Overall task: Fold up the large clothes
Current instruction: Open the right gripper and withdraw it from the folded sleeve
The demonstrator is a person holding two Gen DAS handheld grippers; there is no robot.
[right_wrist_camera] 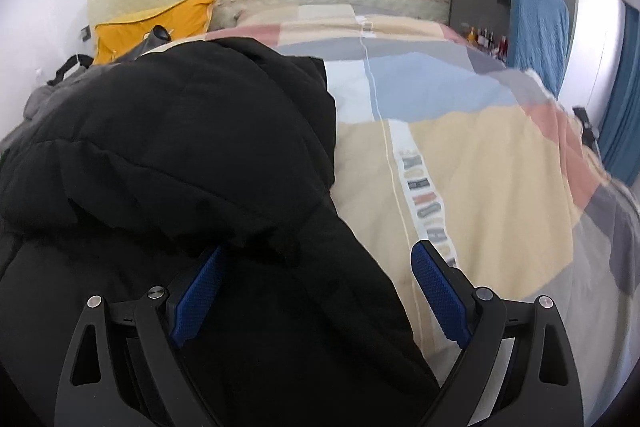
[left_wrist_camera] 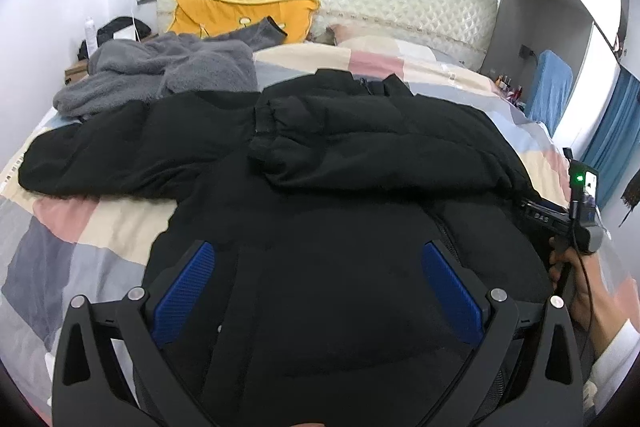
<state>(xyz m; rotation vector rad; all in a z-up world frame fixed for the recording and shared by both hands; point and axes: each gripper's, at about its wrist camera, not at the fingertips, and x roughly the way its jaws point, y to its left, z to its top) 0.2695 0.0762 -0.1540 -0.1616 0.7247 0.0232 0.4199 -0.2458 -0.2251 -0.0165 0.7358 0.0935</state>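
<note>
Both tongs (left_wrist_camera: 316,291) (right_wrist_camera: 316,291) spread above black jacket (left_wrist_camera: 320,155) (sleeve apparently folded across).

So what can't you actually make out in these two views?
- Left wrist: black jacket hem, cut off by the bottom edge and the fingers.
- Left wrist: bottles by the bed, too small.
- Right wrist: grey fleece, mostly hidden behind the jacket.

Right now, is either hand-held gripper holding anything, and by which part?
Nothing is held. The left hand-held gripper is open over the black jacket body; the right hand-held gripper is open, straddling the jacket's right edge on the bed.
</note>
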